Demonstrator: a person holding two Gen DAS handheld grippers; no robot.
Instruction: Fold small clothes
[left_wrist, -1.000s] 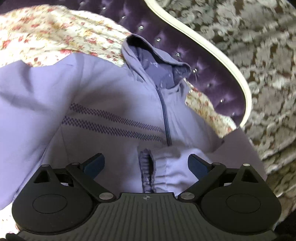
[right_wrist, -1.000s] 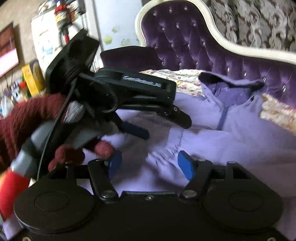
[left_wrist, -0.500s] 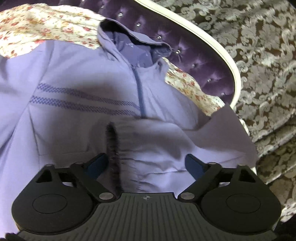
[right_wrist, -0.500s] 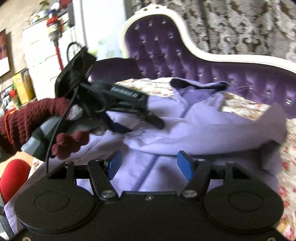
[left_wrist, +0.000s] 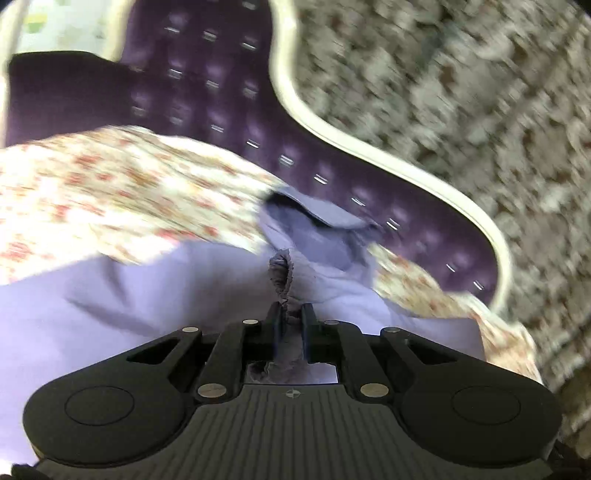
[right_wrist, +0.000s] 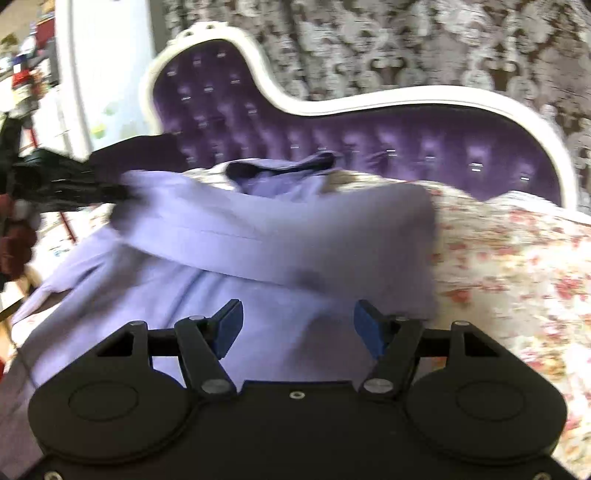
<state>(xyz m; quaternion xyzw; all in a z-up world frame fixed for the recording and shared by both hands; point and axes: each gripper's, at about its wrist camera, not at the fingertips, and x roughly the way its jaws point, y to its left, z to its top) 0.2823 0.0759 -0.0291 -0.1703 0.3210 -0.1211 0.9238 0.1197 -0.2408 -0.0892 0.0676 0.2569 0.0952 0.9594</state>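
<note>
A small lilac hooded jacket lies on a floral sheet, hood toward the headboard. My left gripper is shut on the jacket's gathered sleeve cuff, which sticks up between the fingers. In the right wrist view the left gripper pulls that sleeve across the jacket body toward the left. My right gripper is open and empty, just above the jacket's lower part. Both views are motion-blurred.
The floral sheet covers the bed. A purple tufted headboard with a white rim stands behind, patterned wallpaper beyond. A dark purple pillow lies at the far left. Cluttered shelves stand left.
My left gripper has closed on the sleeve cuff and carried it left across the jacket. My right gripper has stayed open and drawn back to the right.
</note>
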